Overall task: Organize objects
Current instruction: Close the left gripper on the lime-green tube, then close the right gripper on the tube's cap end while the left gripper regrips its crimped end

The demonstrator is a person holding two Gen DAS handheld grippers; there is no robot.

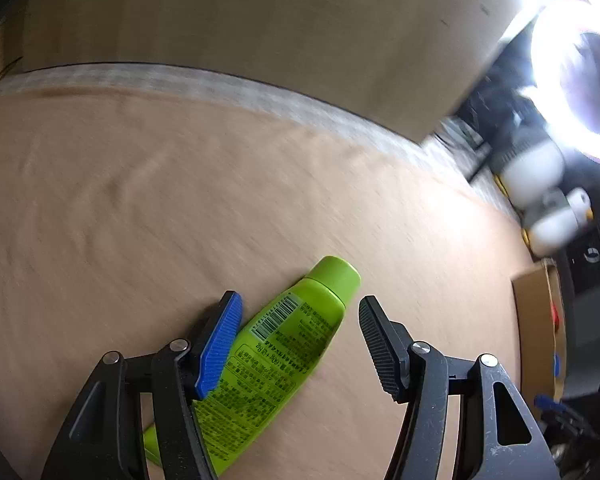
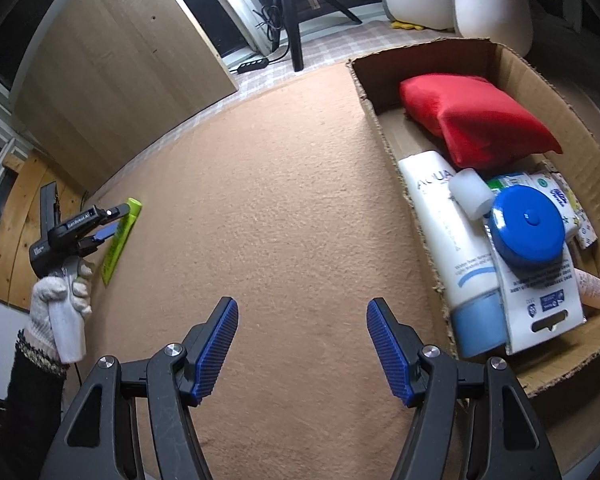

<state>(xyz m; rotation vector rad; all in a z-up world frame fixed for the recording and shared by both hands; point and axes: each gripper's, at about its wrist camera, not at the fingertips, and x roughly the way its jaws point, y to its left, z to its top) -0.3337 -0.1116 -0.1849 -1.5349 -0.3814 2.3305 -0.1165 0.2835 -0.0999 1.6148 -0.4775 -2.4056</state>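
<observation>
So the left gripper (image 1: 300,320) is right down over a lime-green tube (image 1: 276,344) lying flat on the tan carpet (image 1: 180,200), cap pointing away from the camera. Jaws are spread with the tube between them, but it sits off to one side: the blue pad (image 1: 220,344) looks like it's at or overlapping the tube's edge, while the black pad (image 1: 380,344) is clearly apart from it. Nothing is pinched yet, as far as I can tell.

From the right wrist view you can see the gloved hand (image 2: 60,292) holding that tool out at the far side of the carpet, well apart from the cardboard box (image 2: 572,120). The box already has a red pouch (image 2: 476,116), a white AQUA tube (image 2: 444,220), a blue round lid (image 2: 528,228) and some packets in it, so my guess is the green tube is the last stray and goes in there too.

The right gripper (image 2: 302,340) hangs over bare carpet beside the box, jaws spread and empty, probably just staying out of the way
</observation>
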